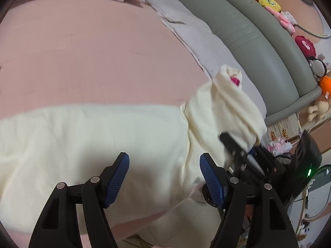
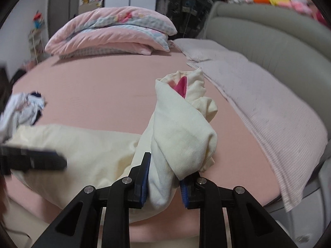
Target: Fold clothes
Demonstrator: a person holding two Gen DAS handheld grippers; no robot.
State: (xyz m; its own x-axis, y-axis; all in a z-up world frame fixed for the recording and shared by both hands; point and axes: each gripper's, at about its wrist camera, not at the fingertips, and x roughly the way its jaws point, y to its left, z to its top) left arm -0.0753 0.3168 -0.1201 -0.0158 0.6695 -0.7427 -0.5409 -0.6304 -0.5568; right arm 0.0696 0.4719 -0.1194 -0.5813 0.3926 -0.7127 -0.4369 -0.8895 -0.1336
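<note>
Pinching a bunched fold of the cream garment (image 2: 182,142) between its blue pads, the right gripper (image 2: 164,180) holds that part of the cloth lifted off the pink bed sheet (image 2: 99,86), and the cloth stands up in a twisted roll with a pink patch (image 2: 182,87) showing at its far end. From there the garment runs to the left and lies flat on the sheet. In the left wrist view, the left gripper (image 1: 164,177) hangs above this flat stretch (image 1: 82,140) with its jaws spread apart and nothing between them, the pads clear of the fabric. Beyond the sheet, a folded pink quilt (image 2: 111,35) rests at the far edge, and a crumpled white and dark garment (image 2: 22,107) lies to the left of it. A pale striped cover (image 2: 258,101) runs along the sheet's right side, against the grey padded headboard (image 2: 269,31), which bears a row of plush toys (image 1: 271,3).
</note>
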